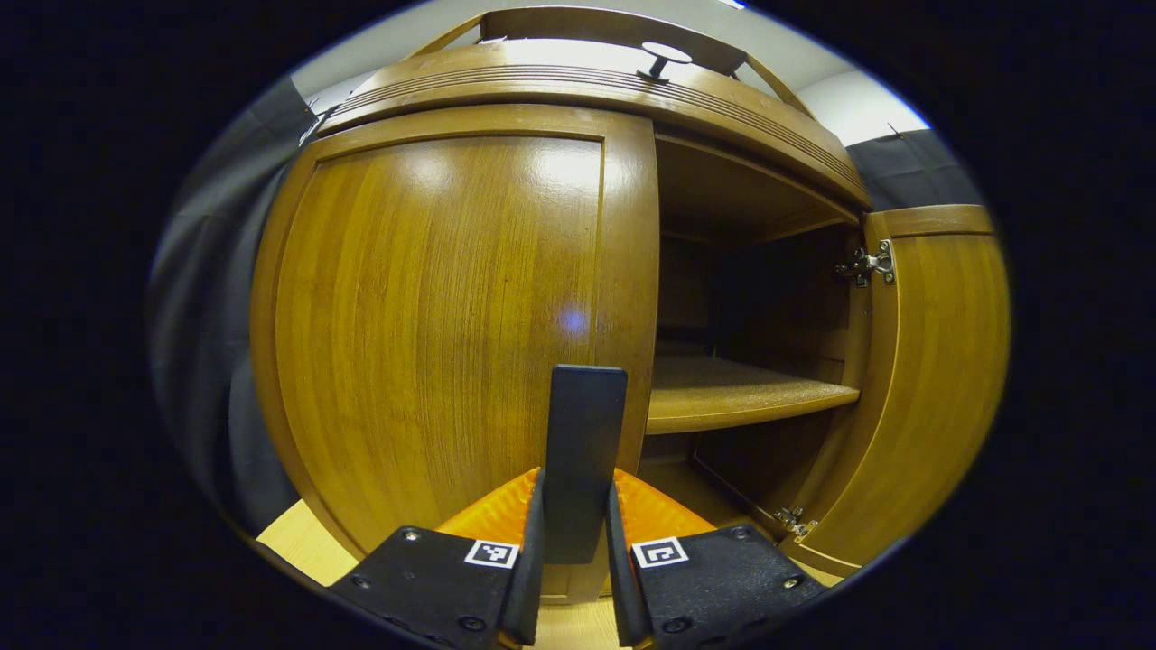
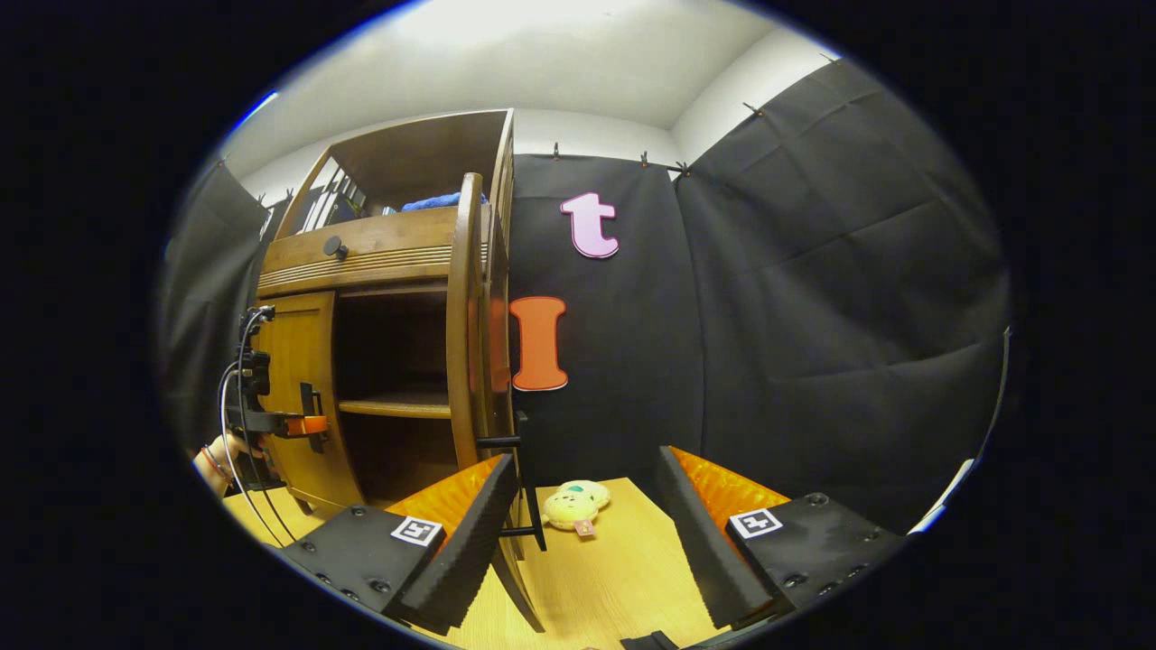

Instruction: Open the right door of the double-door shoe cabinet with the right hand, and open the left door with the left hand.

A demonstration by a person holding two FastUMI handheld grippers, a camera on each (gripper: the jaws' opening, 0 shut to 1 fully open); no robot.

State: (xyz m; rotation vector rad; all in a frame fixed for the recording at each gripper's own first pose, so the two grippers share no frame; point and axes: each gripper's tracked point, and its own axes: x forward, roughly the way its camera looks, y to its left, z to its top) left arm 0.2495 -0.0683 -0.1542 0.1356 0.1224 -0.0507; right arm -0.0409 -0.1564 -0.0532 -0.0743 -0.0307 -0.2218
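Though opened, cabinet (image 1: pixel 750 271) shelf (image 1: pixel 741 393) bare

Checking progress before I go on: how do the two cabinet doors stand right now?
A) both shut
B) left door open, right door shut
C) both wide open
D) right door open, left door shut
D: in the left gripper view the right door is swung out, baring the shelf, while the left door sits flush, the left claw gripping its black handle.

Left gripper (image 1: pixel 575 542) fingers pinched nearly together; right gripper (image 2: pixel 587 533) spread wide, holding nothing
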